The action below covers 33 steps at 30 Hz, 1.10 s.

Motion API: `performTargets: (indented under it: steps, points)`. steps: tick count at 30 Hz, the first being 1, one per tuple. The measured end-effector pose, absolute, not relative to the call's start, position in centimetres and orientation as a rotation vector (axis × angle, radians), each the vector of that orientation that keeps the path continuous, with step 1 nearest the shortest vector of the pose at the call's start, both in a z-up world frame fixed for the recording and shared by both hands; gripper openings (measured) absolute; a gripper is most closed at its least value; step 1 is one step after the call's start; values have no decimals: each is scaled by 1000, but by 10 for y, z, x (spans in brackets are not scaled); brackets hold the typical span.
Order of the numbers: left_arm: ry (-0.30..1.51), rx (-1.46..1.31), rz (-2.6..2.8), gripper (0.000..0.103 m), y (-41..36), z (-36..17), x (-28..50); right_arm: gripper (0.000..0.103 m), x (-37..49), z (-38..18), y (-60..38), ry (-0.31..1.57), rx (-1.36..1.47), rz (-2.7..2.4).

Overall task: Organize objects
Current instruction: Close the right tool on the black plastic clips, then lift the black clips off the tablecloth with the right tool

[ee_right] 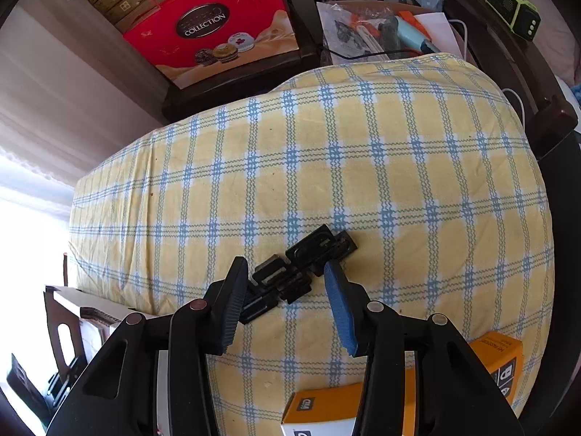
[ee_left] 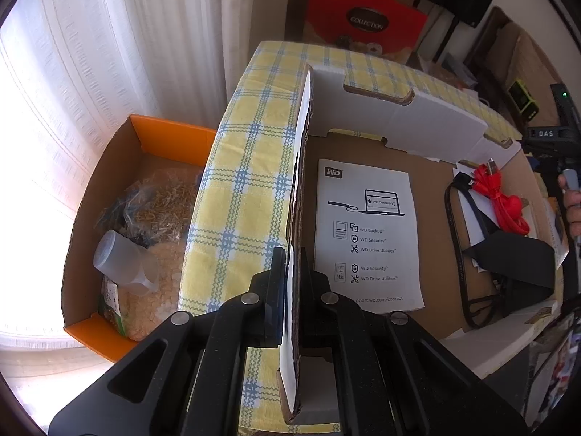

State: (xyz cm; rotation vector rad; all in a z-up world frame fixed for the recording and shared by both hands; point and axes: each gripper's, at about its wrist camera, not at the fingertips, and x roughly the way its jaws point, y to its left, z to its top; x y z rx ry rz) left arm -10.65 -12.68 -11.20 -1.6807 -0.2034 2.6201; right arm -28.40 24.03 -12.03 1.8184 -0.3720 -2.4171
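Observation:
In the left wrist view my left gripper (ee_left: 290,283) is shut on the near side wall of a shallow white cardboard box (ee_left: 301,167) that rests on the yellow checked cloth (ee_left: 239,196). Inside the box lie a WD leaflet (ee_left: 366,236), a red cable (ee_left: 504,200), a black cable (ee_left: 461,254) and a black pouch (ee_left: 515,261). In the right wrist view my right gripper (ee_right: 287,279) is open above a cluster of black plastic plug adapters (ee_right: 305,265) lying on the checked cloth (ee_right: 363,167). The adapters sit between and just beyond the fingertips.
An orange cardboard box (ee_left: 120,330) with bags and a grey cup (ee_left: 123,258) sits left of the cloth. A red chocolate box (ee_right: 207,18) stands behind. Orange and white WD packaging (ee_right: 501,356) lies at the cloth's near edge. A green device (ee_right: 508,3) sits far right.

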Motion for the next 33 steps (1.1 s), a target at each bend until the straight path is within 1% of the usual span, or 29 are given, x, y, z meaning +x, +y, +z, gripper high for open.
performTargets:
  steps: [5, 8, 9, 10, 14, 17, 18, 19, 26, 27, 29, 30, 31, 32, 33]
  points:
    - [-213, -1678, 2615, 4, -128, -113, -107, 44, -294, -120, 224, -283, 1808, -2434]
    - [-219, -1677, 2614, 4, -128, -113, -107, 40, -294, -121, 215, -209, 1804, -2448]
    - [-219, -1677, 2614, 4, -128, -113, -106, 34, -293, -121, 212, -162, 1803, -2463]
    - [-219, -1677, 2613, 4, -128, -113, -106, 31, -292, -121, 210, -126, 1800, -2474]
    - [-219, -1677, 2614, 4, -128, -113, -106, 24, -287, -120, 210, -108, 1778, -2482]
    - [-219, -1677, 2614, 4, -128, -113, -107, 19, -285, -115, 213, -130, 1757, -2480]
    - [-219, -1677, 2615, 5, -128, -113, -107, 12, -284, -113, 214, -146, 1743, -2476]
    - [-219, -1678, 2615, 4, -128, -113, -107, 8, -284, -110, 214, -153, 1737, -2472]
    - [-223, -1680, 2614, 4, -129, -112, -108, 8, -281, -115, 216, -127, 1764, -2471]
    - [-222, -1680, 2614, 4, -129, -112, -108, 8, -280, -117, 218, -139, 1770, -2463]
    - [-219, -1681, 2615, 4, -129, -112, -108, 13, -277, -122, 223, -180, 1801, -2469]
    - [-217, -1682, 2615, 4, -129, -112, -108, 28, -276, -123, 227, -220, 1810, -2478]
    - [-216, -1682, 2615, 4, -128, -112, -108, 46, -274, -124, 229, -255, 1816, -2479]
    - [-215, -1682, 2616, 4, -128, -112, -108, 50, -272, -124, 230, -277, 1815, -2481]
    - [-215, -1683, 2616, 4, -128, -112, -108, 51, -270, -125, 229, -287, 1813, -2481]
